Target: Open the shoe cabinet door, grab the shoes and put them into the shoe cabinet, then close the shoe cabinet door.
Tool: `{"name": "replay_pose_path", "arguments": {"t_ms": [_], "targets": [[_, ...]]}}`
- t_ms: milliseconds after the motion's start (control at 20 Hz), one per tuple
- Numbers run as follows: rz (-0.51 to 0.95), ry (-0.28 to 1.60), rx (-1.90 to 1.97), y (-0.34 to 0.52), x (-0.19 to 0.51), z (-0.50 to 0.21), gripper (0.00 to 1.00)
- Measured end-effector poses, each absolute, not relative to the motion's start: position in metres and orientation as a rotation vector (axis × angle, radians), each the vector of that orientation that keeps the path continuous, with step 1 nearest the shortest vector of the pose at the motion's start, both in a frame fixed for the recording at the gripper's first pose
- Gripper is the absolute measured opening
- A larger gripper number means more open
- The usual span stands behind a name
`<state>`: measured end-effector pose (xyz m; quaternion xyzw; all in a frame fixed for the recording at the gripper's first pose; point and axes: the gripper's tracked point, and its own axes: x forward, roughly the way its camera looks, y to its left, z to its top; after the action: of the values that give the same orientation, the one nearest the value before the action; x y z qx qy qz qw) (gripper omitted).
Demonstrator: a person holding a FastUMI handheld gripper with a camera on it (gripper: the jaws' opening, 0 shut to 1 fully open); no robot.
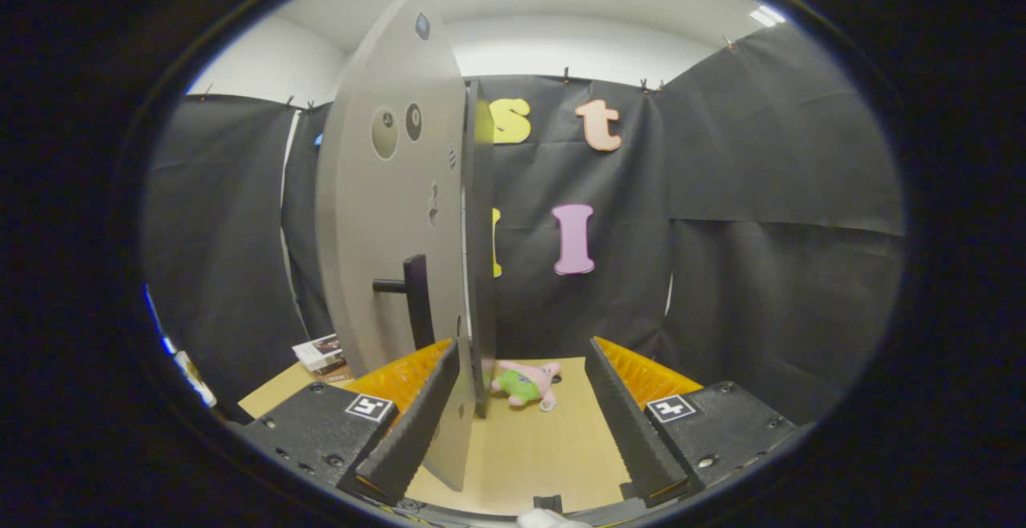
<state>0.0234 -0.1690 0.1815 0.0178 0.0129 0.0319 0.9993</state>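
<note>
shoe cabinet door (385, 215) stands swung out and seen nearly edge-on, its lower edge reaching down between the gripper (521, 424) fingers, close against the left one. the dark handle (413, 296) juts from the door's face, above and just beyond that finger. the fingers are spread wide and grip nothing — the right one is well clear of the door. so the opening step looks done or close to it; fetching the shoes, placing them inside and shutting the door all seem left to do. i see no shoes from here. a pink-and-green plush toy (527, 384) lies on the tan table (545, 456) just past the door's edge, and a small booklet (319, 352) sits off to the left.
</note>
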Motion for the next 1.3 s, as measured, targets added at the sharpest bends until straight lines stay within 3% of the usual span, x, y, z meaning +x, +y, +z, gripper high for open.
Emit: {"name": "replay_pose_path", "arguments": {"t_ms": [300, 650, 1300], "targets": [[0.133, 0.031, 0.028, -0.152, 0.037, 0.182, 0.98], [0.056, 0.035, 0.023, -0.129, 0.033, 0.184, 0.95], [0.063, 0.028, 0.004, 0.013, 0.048, 0.185, 0.95]]}}
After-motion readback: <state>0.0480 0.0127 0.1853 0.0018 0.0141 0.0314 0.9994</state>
